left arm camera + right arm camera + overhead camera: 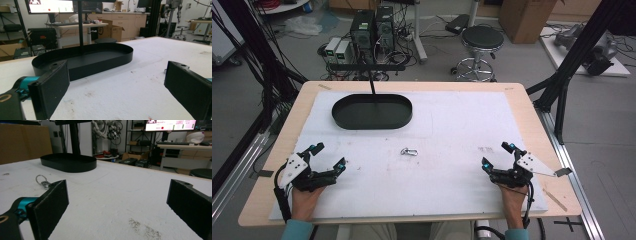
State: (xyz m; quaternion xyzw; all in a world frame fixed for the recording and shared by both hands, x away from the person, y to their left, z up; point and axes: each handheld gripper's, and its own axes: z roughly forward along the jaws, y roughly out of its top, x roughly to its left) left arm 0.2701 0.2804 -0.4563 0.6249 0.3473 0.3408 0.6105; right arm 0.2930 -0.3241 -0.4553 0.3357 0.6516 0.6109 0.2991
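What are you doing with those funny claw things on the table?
A person holds a tool in each hand, the left tool and the right tool, both resting near the front of the white table cover. Both are open and hold nothing. Between them lies a small metal key ring clip, untouched. Farther back sits an empty black oval tray. Nothing has been picked up yet.

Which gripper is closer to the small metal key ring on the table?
Left, slightly. The key ring lies between them: the left gripper rests to its left, the right gripper somewhat farther to its right. Both are open and apart from it.
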